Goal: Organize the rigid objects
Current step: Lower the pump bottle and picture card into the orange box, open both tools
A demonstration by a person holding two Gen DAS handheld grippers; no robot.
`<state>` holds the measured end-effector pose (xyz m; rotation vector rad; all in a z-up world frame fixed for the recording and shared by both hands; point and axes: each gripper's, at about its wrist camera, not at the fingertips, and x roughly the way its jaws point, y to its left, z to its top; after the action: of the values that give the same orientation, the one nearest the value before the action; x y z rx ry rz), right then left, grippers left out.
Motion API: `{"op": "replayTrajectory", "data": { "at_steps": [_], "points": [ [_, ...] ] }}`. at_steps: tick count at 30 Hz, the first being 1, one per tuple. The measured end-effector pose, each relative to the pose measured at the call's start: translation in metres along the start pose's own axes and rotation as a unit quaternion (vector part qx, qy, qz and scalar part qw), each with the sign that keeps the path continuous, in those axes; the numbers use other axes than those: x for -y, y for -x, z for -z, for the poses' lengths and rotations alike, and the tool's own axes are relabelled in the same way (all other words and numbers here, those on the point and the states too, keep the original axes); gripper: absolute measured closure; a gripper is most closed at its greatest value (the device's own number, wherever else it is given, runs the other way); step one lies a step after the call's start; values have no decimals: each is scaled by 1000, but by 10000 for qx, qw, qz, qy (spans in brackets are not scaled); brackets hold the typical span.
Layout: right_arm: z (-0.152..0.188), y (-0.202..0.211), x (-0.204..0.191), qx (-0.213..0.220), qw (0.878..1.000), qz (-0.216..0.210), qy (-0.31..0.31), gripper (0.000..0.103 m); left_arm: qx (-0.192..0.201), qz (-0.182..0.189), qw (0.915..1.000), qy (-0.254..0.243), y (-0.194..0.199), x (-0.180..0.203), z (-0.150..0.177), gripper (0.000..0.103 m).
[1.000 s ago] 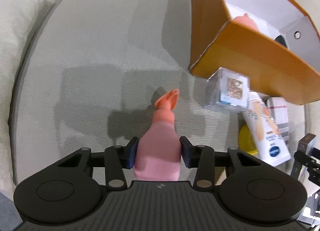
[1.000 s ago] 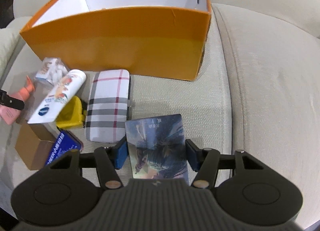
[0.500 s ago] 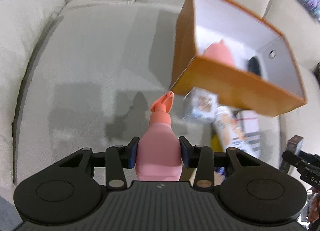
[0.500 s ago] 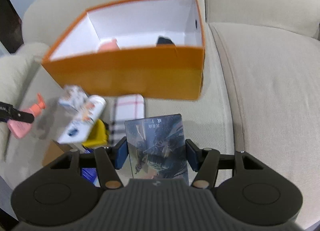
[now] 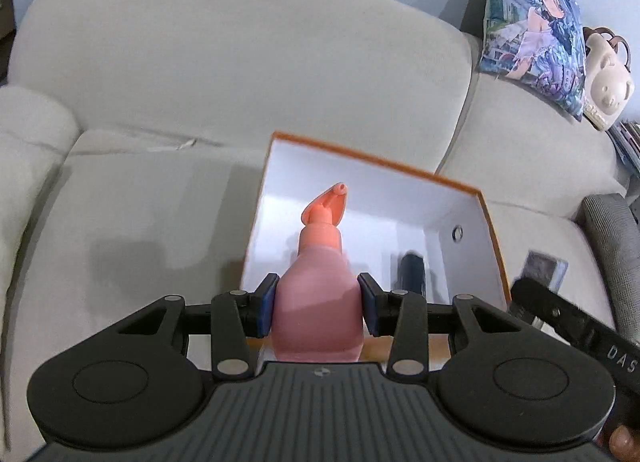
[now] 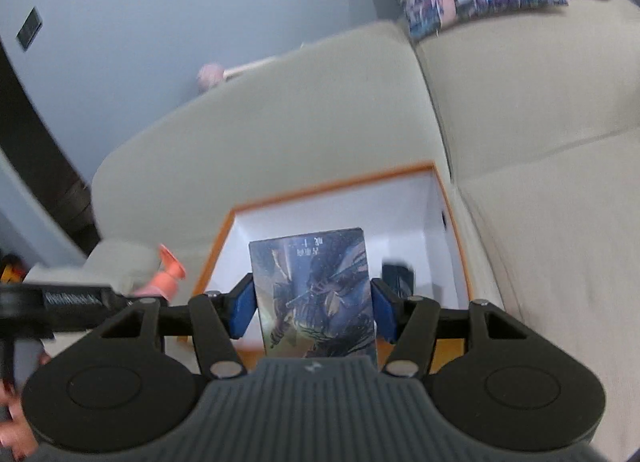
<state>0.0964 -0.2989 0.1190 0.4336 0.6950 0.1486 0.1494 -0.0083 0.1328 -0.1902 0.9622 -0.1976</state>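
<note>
My left gripper (image 5: 318, 304) is shut on a pink pump bottle (image 5: 320, 294), its orange nozzle pointing away over the orange box (image 5: 490, 229) with white inside walls. A dark object (image 5: 412, 272) lies in that box. In the right wrist view my right gripper (image 6: 314, 312) is shut on a flat case with dark printed artwork (image 6: 316, 294), held above the same orange box (image 6: 332, 183). The pink pump bottle (image 6: 166, 276) and the left gripper's black frame show at the left edge. The case (image 5: 546, 268) also shows at the right of the left wrist view.
The box sits on a beige sofa seat (image 5: 132, 221) below the backrest (image 5: 240, 61). A printed cushion (image 5: 532, 29) and a cream plush toy (image 5: 608, 81) lean at the back right. A grey sleeve (image 5: 612, 250) is at the right edge.
Both grippers rose and tilted up with their loads. They now hang over the open box; the loose items beside the box have dropped out of view.
</note>
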Motion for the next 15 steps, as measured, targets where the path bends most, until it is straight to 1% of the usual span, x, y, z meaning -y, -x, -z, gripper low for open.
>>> {"op": "replayTrajectory", "data": {
  "at_steps": [3, 5, 7, 10, 15],
  "points": [
    [-4, -24, -1, 35, 9998, 214, -20, 42, -26, -2, 10000, 33, -25, 7, -2, 55],
    [-5, -39, 2, -57, 9995, 297, -56, 42, -89, -22, 9999, 77, -40, 7, 0, 55],
    [-5, -56, 1, -158, 9990, 426, -5, 42, -128, -105, 9999, -1, -52, 9, 2, 55],
    [-1, -68, 7, -308, 9979, 576, 21, 42, -180, -229, 9995, -142, -69, 10, 5, 55],
    [4, -84, 8, -479, 9967, 646, 94, 42, -296, -266, 9992, -105, -83, 10, 6, 55]
  ]
}}
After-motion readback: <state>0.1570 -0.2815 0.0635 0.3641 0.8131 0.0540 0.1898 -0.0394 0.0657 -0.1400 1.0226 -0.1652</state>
